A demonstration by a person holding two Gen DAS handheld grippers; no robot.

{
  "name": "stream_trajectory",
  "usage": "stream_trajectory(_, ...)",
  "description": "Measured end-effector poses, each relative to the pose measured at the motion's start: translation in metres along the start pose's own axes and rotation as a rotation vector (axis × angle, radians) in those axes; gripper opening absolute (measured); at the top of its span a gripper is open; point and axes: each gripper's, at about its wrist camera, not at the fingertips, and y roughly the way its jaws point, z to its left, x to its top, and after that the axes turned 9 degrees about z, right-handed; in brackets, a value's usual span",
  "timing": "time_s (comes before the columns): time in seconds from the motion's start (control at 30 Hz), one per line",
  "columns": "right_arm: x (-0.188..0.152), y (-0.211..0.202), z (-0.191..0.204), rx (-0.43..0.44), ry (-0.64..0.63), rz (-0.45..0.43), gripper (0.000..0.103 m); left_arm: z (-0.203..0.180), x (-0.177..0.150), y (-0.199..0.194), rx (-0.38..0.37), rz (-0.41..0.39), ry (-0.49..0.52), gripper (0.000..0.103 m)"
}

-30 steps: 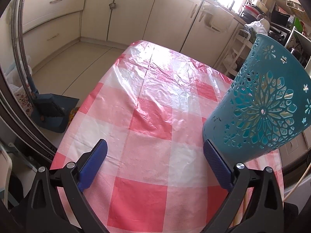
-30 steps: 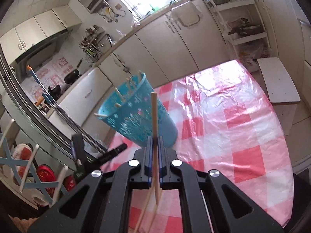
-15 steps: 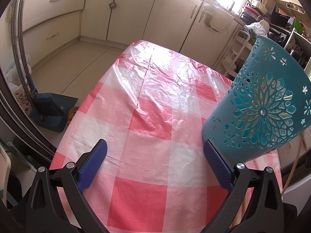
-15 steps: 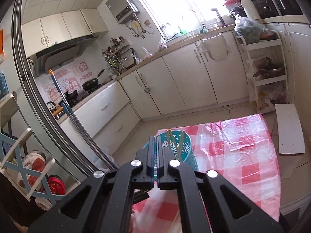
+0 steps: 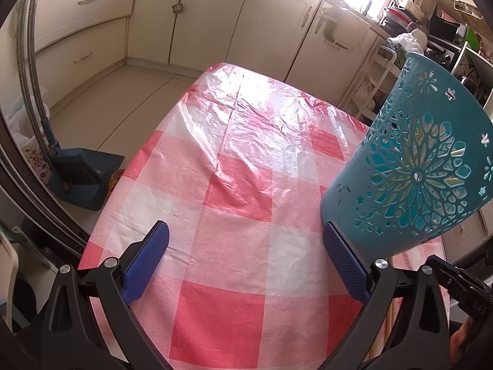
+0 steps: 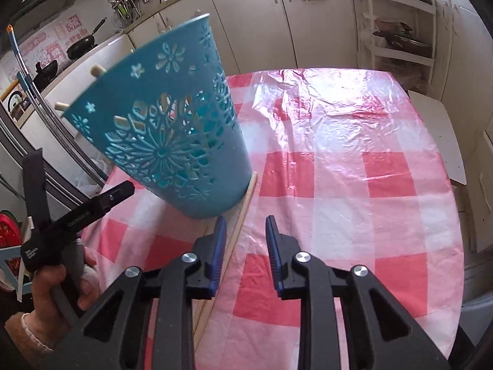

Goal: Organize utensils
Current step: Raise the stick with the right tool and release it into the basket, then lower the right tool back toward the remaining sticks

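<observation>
A teal cut-out basket point(image 6: 166, 129) stands on the red-and-white checked tablecloth point(image 6: 332, 185), with wooden chopstick ends point(image 6: 97, 69) poking over its rim. Loose chopsticks point(image 6: 246, 197) lie on the cloth from the basket's foot back towards me. My right gripper point(image 6: 246, 220) hangs low over them; its jaws are opening and the pads press on nothing, the sticks running under the left finger. My left gripper point(image 5: 244, 226) is wide open with only cloth between its fingers, its right finger beside the basket point(image 5: 416, 172).
A person's hand point(image 6: 55, 280) holds the left gripper at the table's left edge. A dustpan and brush point(image 5: 80, 178) sit on the floor to the left. Cabinets point(image 5: 215, 21) line the far wall. A white rack point(image 6: 397, 46) and a white stool point(image 6: 437, 135) stand to the right.
The right gripper held a chopstick by the basket, lifted high above it while shut, and has now dropped low to the table beside the basket with its jaws apart. The left gripper stayed still.
</observation>
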Motion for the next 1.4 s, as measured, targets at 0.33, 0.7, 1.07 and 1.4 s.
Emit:
stream_trajectory(0.33,0.001,0.036,0.009,-0.117,-0.079,0.021,0.009,-0.001,0.000,0.000,0.001,0.001,0.000,0.095)
stream_trajectory(0.7,-0.005,-0.068,-0.034,0.098,0.146,-0.163,0.006,-0.003,0.001,0.000,0.005,0.003,0.003,0.095)
stream_trajectory(1.07,0.086,-0.170,0.034,0.246,-0.011,-0.490,0.004,-0.002,0.001,-0.001,0.001,0.002,0.001,0.095)
stream_trajectory(1.4,0.043,-0.065,-0.022,-0.189,-0.174,-0.150,0.051,0.001,0.001,-0.002,-0.009,0.000,-0.003,0.095)
